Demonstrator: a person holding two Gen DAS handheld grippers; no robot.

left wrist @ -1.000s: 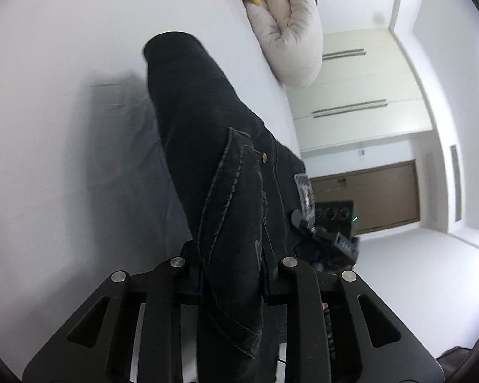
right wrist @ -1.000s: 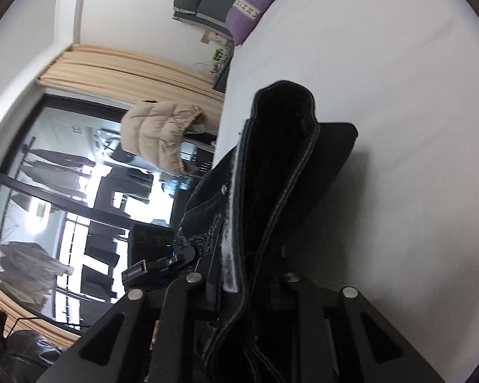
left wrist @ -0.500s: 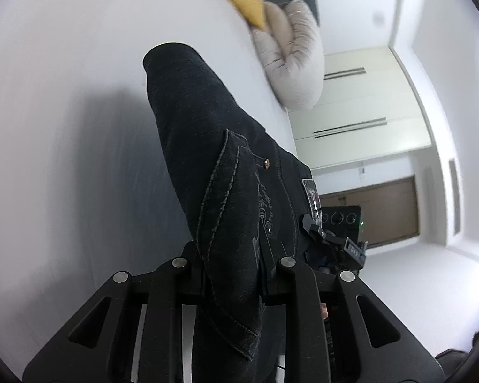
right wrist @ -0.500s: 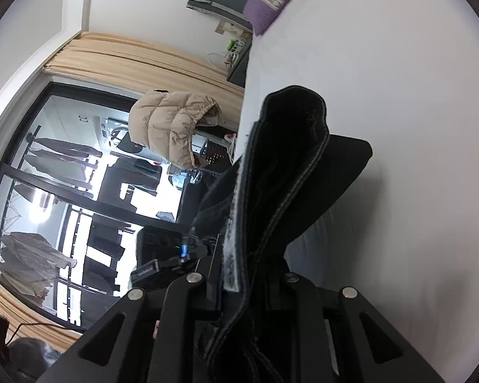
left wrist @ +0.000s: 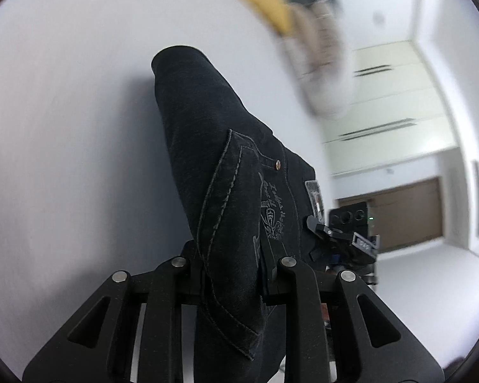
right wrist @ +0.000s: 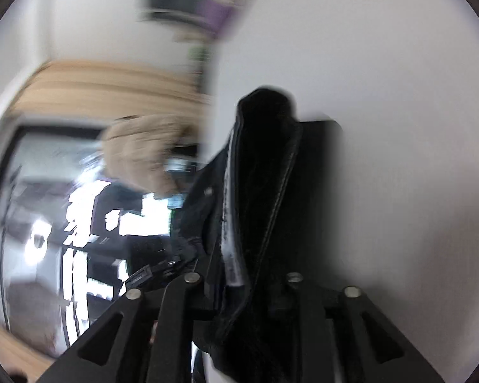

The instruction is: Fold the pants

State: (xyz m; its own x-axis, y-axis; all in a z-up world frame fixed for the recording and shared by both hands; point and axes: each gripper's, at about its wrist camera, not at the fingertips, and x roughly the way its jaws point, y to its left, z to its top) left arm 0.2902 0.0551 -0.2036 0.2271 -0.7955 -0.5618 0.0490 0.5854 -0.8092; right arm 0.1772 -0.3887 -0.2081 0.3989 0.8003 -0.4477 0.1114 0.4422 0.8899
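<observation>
The black denim pants hang between my two grippers above a white bed. My left gripper is shut on the waist end, where a back pocket with stitching and a rivet shows. My right gripper is shut on the other side of the waistband, with a white inner label visible. The lower part of the pants bends forward onto the bed. The right gripper also shows in the left wrist view, close beside the pants.
Blurred yellow and beige cushions lie at the far edge of the bed. White cupboards and a brown door stand beyond. In the right wrist view a beige jacket, a window and a purple cushion are to the left.
Both grippers have lifted and swung with the pants still held; the background now blurs. The cushions and the jacket have shifted downward in view.
</observation>
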